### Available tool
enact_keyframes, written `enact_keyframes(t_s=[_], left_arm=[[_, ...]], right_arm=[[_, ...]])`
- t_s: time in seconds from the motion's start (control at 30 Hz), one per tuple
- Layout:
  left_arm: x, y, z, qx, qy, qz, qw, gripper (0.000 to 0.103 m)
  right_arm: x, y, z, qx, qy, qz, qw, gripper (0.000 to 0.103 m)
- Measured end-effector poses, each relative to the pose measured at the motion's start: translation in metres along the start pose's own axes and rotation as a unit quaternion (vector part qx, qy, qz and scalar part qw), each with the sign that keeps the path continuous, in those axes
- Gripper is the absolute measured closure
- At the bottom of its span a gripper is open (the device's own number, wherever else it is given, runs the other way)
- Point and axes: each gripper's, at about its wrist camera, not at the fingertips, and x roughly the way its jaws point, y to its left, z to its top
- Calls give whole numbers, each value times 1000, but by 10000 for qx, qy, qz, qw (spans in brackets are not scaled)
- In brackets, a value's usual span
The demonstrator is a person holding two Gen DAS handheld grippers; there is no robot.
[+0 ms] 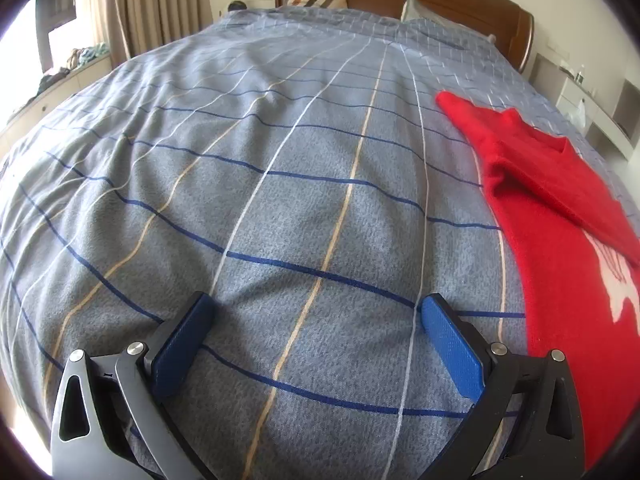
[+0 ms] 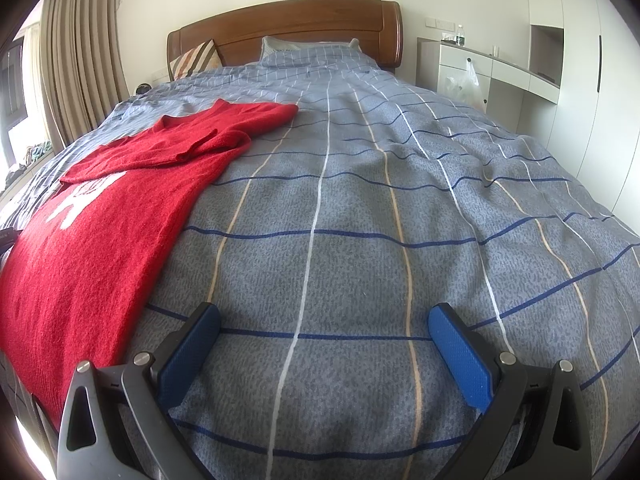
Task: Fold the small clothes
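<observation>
Two pairs of tongs w/ blue textured pads, both spread wide, nothing held: left tongs (image 1: 316,312) and right tongs (image 2: 324,322) hover over a grey-blue checked bed cover (image 2: 360,208). Red knitted sweater w/ white motif (image 2: 100,216) lies flat on the bed between them, right of the left tongs, left of the right tongs, one sleeve folded across its chest. Brown wooden headboard (image 2: 288,24) beyond.

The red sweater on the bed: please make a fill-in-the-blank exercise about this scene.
1. The sweater is coloured ____.
2. Both sleeves lie folded ____ its chest.
3. The left tongs and right tongs are both ____, holding nothing.
4. The bed's headboard is made of ____.

Missing words: red; across; open; wood
</observation>
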Motion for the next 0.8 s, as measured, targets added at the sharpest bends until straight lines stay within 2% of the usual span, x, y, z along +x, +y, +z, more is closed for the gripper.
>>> enact_keyframes(t_s=[0.43,0.8], left_arm=[[1,-1,2,50,87,67,9999,0],[0,-2,-1,66,-48,77,9999,0]], right_arm=[[0,0,0,-2,-1,-1,10000,0],[-2,1,-3,-32,-163,-36,9999,0]])
